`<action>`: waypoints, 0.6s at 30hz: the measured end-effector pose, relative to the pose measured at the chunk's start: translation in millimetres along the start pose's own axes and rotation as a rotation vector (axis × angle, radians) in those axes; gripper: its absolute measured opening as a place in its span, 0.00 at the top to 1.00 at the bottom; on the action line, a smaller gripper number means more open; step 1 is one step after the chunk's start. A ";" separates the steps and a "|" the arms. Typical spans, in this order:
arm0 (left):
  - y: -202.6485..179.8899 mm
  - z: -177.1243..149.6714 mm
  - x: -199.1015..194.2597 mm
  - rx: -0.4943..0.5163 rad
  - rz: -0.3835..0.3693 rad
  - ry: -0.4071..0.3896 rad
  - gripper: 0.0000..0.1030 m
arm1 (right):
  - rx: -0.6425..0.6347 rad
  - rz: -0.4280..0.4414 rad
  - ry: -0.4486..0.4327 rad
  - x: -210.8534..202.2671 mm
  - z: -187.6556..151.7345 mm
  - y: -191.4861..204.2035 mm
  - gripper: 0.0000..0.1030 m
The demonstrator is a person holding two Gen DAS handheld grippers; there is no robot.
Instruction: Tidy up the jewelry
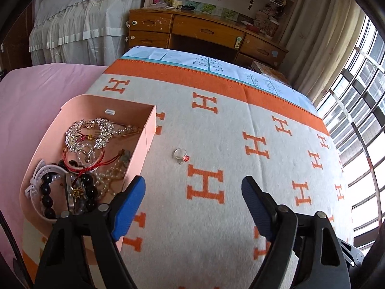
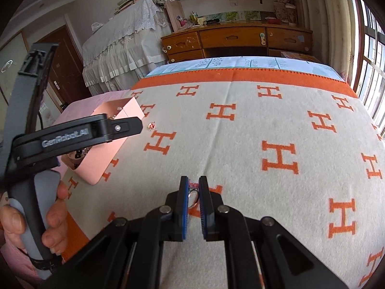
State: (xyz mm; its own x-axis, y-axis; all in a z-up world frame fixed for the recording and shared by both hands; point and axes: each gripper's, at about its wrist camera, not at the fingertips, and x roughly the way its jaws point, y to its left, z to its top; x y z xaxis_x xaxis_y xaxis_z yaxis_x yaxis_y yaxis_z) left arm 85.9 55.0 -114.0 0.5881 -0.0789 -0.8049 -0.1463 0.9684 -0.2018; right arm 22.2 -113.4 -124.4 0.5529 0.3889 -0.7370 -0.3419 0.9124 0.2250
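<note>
"GenRobot.AI" on left gripper (image 2: pixel 134 126); "H" on blanket (image 2: pixel 280 157)

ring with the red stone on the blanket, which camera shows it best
The left wrist view: the ring with the red stone lies unobstructed on the blanket ahead of the open left tongs, band and stone both clear. The right wrist view shows it only as a tiny reddish speck beside the pink box.

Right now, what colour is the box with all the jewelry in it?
Light pink. The jewelry box shows best in the left wrist view.
</note>
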 end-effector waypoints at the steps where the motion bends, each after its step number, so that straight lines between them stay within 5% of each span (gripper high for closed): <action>1: -2.1 4.1 8.0 -0.001 0.016 0.017 0.39 | 0.002 0.008 -0.008 -0.1 2.5 -1.0 0.92; 3: -4.3 10.0 23.9 -0.013 0.033 0.055 0.48 | 0.009 0.027 -0.013 0.6 5.3 -3.6 0.92; 9: -12.8 17.0 40.7 0.003 0.137 0.034 0.50 | 0.031 0.080 -0.007 4.7 7.4 -13.6 0.92; 12: -18.7 15.8 46.8 0.048 0.224 0.032 0.68 | 0.051 0.103 -0.002 7.8 7.6 -19.7 0.92; 13: -19.9 15.2 51.7 0.058 0.211 0.057 0.87 | 0.059 0.109 0.001 9.2 7.8 -21.5 0.92; 14: -18.4 15.6 58.9 0.053 0.186 0.109 0.91 | 0.064 0.113 0.002 10.3 7.8 -23.4 0.92; 18: -31.1 9.9 67.2 0.124 0.261 0.080 0.92 | 0.087 0.127 0.002 12.1 7.7 -30.7 0.92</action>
State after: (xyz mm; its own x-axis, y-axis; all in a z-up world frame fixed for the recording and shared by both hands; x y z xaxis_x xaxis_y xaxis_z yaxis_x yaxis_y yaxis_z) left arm 137.8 21.9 -156.2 0.4780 0.1633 -0.8630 -0.1834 0.9795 0.0837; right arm 45.3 -135.7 -135.4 0.5077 0.5019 -0.7002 -0.3418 0.8634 0.3710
